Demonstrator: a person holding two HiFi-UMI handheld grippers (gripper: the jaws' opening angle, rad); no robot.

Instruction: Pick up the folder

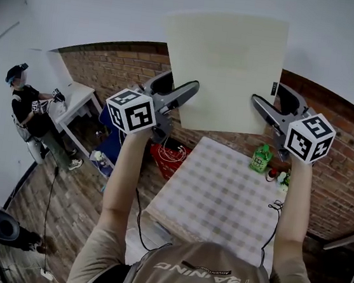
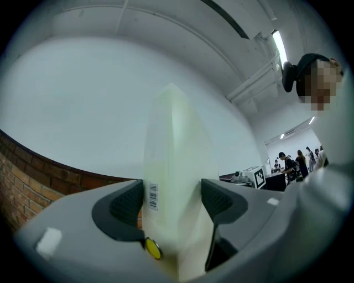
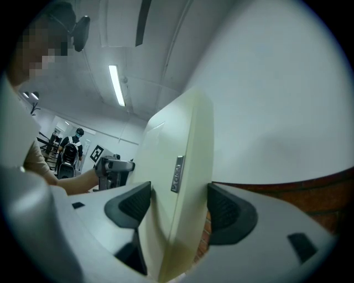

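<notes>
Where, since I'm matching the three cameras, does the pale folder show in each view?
Head view: folder at upper centre, held up between the left gripper and the right gripper.
Left gripper view: folder at centre, edge-on between the jaws, barcode sticker near the left jaw.
Right gripper view: folder at centre, edge-on between the jaws.
Shared landmark: the brick wall under a white band.

Both arms reach forward and up, nearly straight, the left arm at left and the right arm at right. The grippers are level with each other, their jaws pointing inward toward one another. The left gripper pinches the left edge of the folder between both pads. The right gripper pinches the right edge the same way.
</notes>
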